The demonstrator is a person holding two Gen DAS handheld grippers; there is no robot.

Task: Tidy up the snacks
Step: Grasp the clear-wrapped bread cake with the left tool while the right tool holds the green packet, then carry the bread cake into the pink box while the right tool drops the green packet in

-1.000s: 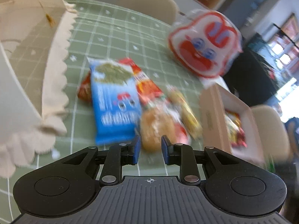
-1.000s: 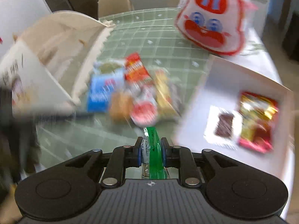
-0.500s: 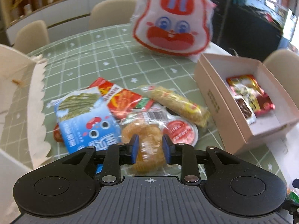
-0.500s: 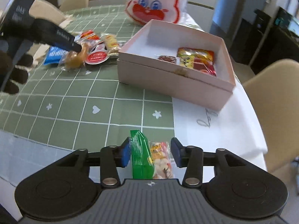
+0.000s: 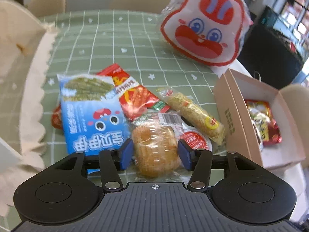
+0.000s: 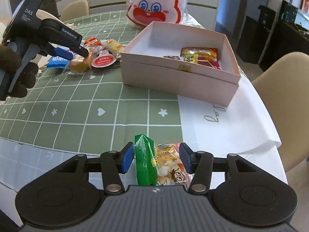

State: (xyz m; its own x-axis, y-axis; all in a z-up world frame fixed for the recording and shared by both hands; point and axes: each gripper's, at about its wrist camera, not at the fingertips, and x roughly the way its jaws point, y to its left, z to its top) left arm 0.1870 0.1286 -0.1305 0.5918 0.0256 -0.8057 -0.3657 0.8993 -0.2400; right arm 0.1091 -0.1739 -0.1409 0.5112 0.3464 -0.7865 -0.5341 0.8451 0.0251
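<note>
Both opening: L hand-held gripper (image 5: 155, 153) round pastry (image 5: 156, 150), R (image 6: 156, 159) round green packet (image 6: 152, 164).

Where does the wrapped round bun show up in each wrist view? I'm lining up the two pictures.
Left wrist: wrapped round bun, bottom centre, between the left gripper pads, jaws opening.
Right wrist: bun, upper left, under the left gripper's tip.
Shared landmark: the pink box, and the rabbit-face bag beyond it.
</note>
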